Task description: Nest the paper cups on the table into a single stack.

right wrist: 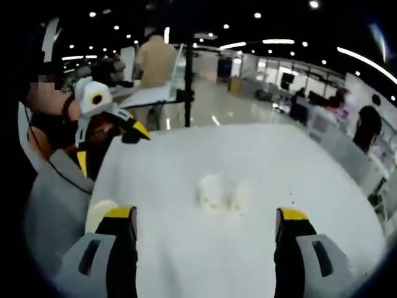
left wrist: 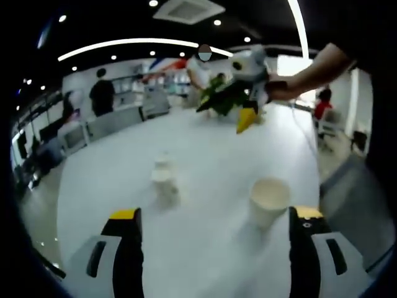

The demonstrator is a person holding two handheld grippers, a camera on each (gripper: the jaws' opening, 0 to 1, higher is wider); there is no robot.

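Left tongs (left wrist: 214, 233) apart — paper cup (left wrist: 268, 202) just beyond the right jaw.

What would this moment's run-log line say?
left gripper: open, empty | right gripper: open, empty | paper cups: apart on white table, none nested
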